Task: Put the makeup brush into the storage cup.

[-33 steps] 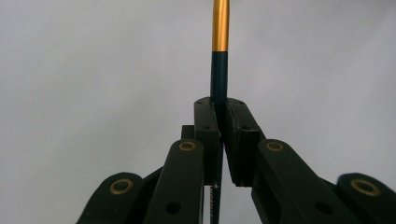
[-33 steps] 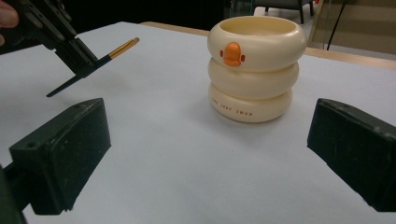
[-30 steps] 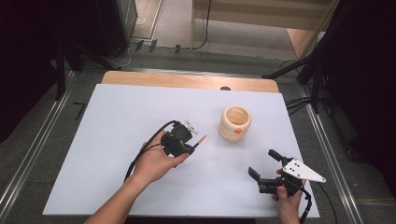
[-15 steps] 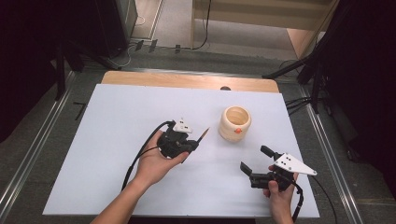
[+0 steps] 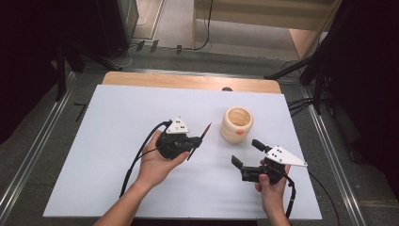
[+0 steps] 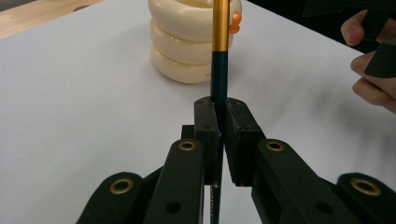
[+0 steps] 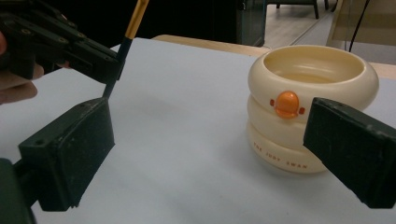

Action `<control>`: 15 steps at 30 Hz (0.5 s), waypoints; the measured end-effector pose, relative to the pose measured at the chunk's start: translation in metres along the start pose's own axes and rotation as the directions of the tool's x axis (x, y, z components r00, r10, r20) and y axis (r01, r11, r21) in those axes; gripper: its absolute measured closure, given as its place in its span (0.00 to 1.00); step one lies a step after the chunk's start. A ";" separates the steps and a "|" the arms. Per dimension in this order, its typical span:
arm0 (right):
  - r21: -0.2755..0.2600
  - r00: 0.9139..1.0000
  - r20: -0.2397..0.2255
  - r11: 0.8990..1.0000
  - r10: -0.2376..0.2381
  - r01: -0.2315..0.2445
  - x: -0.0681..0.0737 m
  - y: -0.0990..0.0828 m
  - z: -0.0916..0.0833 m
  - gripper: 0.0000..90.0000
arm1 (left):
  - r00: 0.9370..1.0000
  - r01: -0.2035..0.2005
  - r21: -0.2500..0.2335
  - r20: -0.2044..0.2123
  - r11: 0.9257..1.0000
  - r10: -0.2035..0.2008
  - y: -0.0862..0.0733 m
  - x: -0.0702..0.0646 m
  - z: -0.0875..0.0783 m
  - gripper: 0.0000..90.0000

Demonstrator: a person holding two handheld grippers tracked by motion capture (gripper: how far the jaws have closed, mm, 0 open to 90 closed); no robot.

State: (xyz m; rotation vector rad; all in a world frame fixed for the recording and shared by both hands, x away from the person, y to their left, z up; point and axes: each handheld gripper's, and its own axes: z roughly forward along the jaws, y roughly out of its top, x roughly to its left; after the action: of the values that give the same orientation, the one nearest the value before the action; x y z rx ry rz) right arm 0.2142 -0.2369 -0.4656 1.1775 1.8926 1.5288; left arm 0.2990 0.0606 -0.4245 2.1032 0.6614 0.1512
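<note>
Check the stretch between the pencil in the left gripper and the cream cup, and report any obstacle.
Nothing visible blocks it. The left gripper is shut on the pencil, whose tip points toward the cream cup across bare white tabletop. The right gripper, open, stands off to the side.

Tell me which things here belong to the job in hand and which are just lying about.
In the job:
- pencil, clamped in the left hand-held gripper
- cream ringed cup
- right hand-held gripper, jaws open and empty

Just there:
- white table sheet
- wooden strip at the far edge
</note>
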 end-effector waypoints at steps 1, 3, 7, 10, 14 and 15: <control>-0.003 1.000 -0.001 1.000 -0.003 0.003 0.001 0.002 0.001 0.03 | 1.000 0.002 -0.008 0.001 1.000 -0.002 -0.001 0.001 0.000 0.95; -0.009 1.000 -0.010 1.000 -0.008 0.008 0.004 0.007 0.004 0.03 | 1.000 0.001 -0.024 -0.002 1.000 -0.001 -0.003 0.001 0.000 0.95; -0.014 1.000 -0.016 1.000 -0.018 0.018 0.007 0.014 0.007 0.03 | 1.000 -0.004 -0.054 0.007 0.999 0.004 -0.004 0.000 0.001 0.95; -0.018 1.000 -0.020 1.000 -0.023 0.022 0.010 0.018 0.010 0.04 | 1.000 -0.013 -0.076 0.006 0.997 0.014 -0.005 -0.002 0.001 0.95; -0.018 1.000 -0.021 1.000 -0.022 0.022 0.013 0.021 0.014 0.05 | 1.000 -0.018 -0.106 0.004 0.994 0.018 -0.007 -0.004 0.002 0.95; -0.017 0.999 -0.022 1.000 -0.025 0.024 0.015 0.022 0.016 0.08 | 1.000 -0.020 -0.110 0.006 0.994 0.020 -0.007 -0.004 0.002 0.95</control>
State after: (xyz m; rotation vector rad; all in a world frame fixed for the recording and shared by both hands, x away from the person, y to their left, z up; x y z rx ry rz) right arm 0.2261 -0.2146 -0.4469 1.1305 1.8983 1.5480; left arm 0.2934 0.0608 -0.4308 2.0038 0.6142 0.1872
